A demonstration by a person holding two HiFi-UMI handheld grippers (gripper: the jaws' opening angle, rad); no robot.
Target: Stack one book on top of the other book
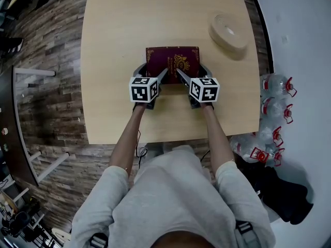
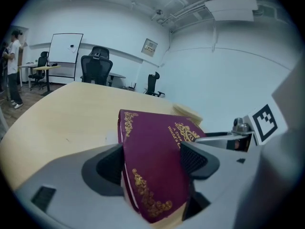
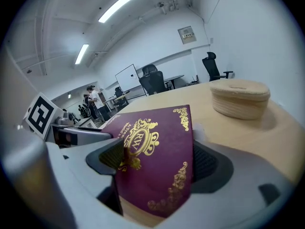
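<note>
On the table's near half: maroon book [image 1: 172, 61], a hardback with gold scrollwork, a crown crest and pale page edges (only this one book shows plainly).
Left gripper [image 1: 151, 72]: jaws pinch the book's near left corner, a ribbed black pad on either side.
Right gripper [image 1: 194, 72]: jaws clamped on the near right corner.
Arms: both forearms reach forward side by side from grey sleeves.
Table [image 1: 119, 35]: pale matte wood with rounded corners.
Box [image 1: 228, 31]: round, tan and lidded, at the far right, well apart from the book.
Room: dark plank floor [image 1: 46, 45], water bottles [image 1: 274, 107] right of the table, office chairs [image 2: 97, 63] and a whiteboard [image 2: 65, 48] by white walls.
</note>
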